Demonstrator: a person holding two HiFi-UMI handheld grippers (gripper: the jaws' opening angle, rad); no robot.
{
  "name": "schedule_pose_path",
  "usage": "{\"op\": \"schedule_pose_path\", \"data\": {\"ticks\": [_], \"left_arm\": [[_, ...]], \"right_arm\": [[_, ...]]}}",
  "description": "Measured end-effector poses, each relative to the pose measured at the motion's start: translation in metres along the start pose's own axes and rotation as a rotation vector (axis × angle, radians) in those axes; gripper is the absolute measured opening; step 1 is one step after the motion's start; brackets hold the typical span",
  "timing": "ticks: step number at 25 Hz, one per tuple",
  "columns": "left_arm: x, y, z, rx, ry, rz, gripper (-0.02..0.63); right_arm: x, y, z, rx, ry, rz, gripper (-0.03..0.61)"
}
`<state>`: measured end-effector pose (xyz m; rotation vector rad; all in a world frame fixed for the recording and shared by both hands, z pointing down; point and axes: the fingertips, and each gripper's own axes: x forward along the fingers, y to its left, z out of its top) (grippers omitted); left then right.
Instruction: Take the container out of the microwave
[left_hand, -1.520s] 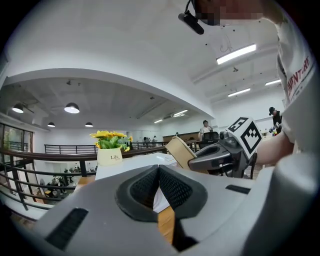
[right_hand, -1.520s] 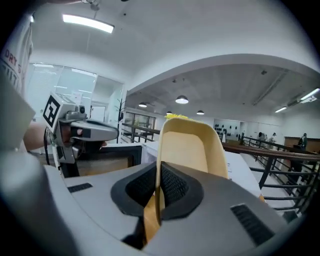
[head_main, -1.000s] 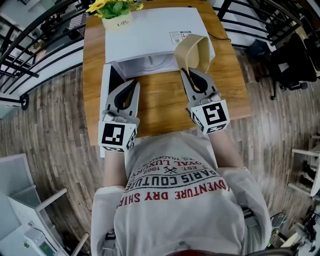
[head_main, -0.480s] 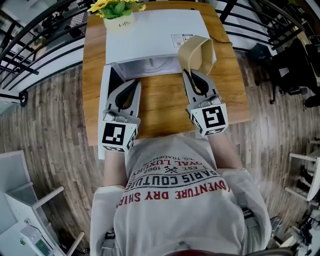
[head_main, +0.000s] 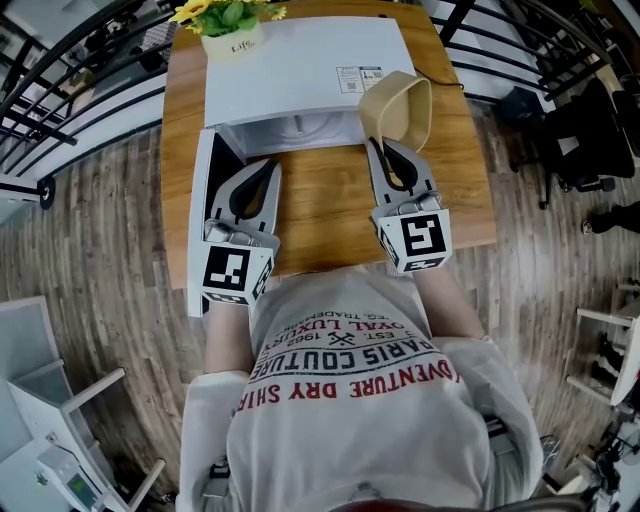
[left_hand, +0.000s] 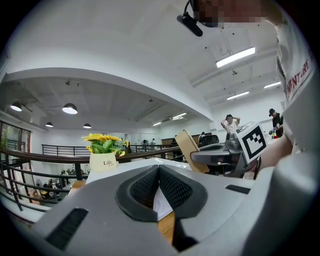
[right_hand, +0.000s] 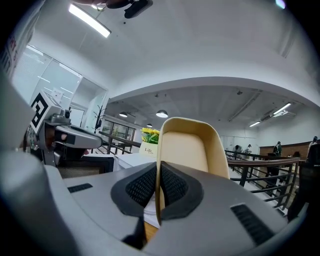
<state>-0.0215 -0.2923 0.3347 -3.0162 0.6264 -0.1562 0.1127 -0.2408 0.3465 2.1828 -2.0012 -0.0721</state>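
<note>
A beige plastic container (head_main: 398, 105) hangs tilted on edge in front of the white microwave's (head_main: 300, 60) right side. My right gripper (head_main: 378, 147) is shut on its rim. In the right gripper view the thin rim (right_hand: 158, 200) runs between the pressed pads, and the container's hollow (right_hand: 187, 145) faces the camera. The microwave door (head_main: 203, 190) hangs open to the left, with the cavity (head_main: 290, 128) showing behind. My left gripper (head_main: 270, 166) hovers over the wooden table by the open door, shut with nothing in it. Its pads (left_hand: 172, 187) meet in the left gripper view.
A pot of yellow flowers (head_main: 230, 25) stands on the microwave's far left corner. The wooden table (head_main: 320, 205) ends just in front of the person's shirt. Black railings (head_main: 60, 80) run to the left and right, and a white cabinet (head_main: 40, 420) stands at lower left.
Almost nothing: the right gripper with the container sits a touch further right in the head view. The left gripper has stayed put.
</note>
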Motion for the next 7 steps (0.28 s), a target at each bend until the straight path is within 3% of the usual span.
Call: {"op": "schedule_pose_path", "data": {"ticks": [7], "left_arm": [[0.0083,-0.0083,0.0012,0.003,0.003,0.002,0.015]], "right_arm": [[-0.0023,-0.0081,0.0004,0.0,-0.017,0.006,0.031]]}}
